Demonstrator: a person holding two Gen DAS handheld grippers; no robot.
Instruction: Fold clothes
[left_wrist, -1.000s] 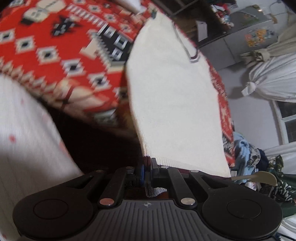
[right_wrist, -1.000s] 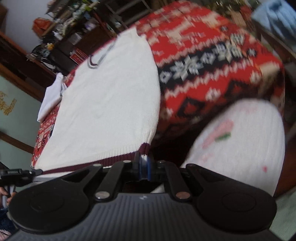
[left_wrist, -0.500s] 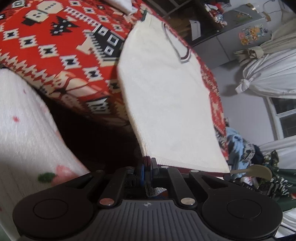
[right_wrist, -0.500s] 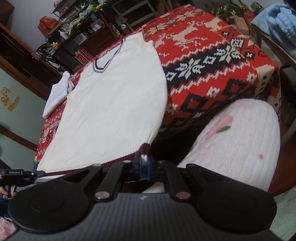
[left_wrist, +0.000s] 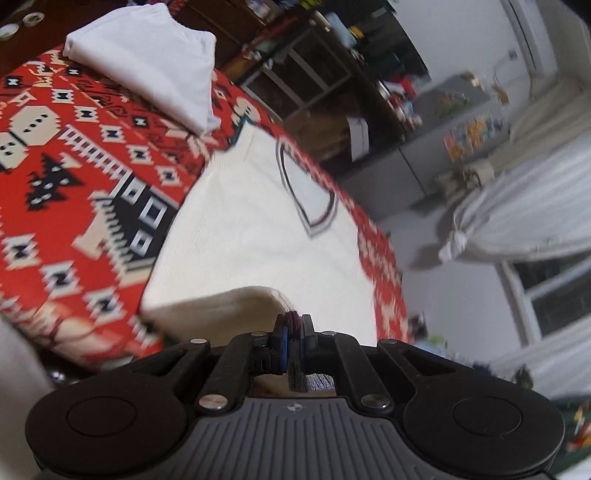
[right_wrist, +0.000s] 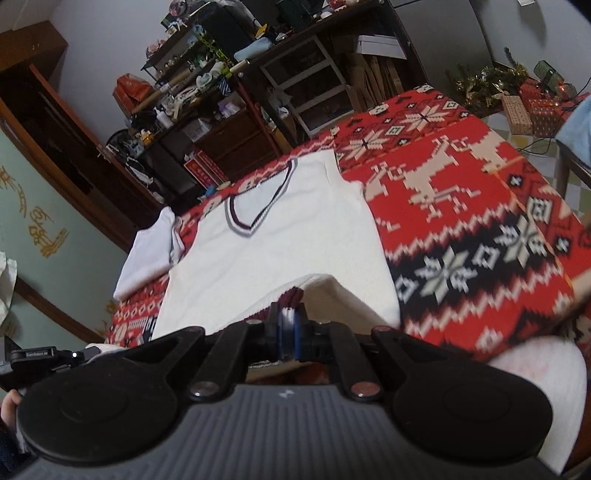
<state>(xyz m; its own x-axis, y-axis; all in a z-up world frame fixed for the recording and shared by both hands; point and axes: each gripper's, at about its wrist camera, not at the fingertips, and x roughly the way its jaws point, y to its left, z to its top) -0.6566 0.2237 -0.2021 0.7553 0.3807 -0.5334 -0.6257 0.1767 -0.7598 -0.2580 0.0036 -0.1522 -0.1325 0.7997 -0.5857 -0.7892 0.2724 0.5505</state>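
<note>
Hem of vest (right_wrist: 280, 254) pinched between both grippers' fingers — lifted off tablecloth (right_wrist: 480, 236)

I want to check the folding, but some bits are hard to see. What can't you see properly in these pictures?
- Left wrist view: the cream sweater vest's hem, hidden behind the left gripper.
- Right wrist view: the hem between the corners, hidden by the right gripper and the lifted fold.
- Left wrist view: the red patterned tablecloth's right edge is motion-blurred.
- Right wrist view: the folded white garment is partly behind the vest.
</note>
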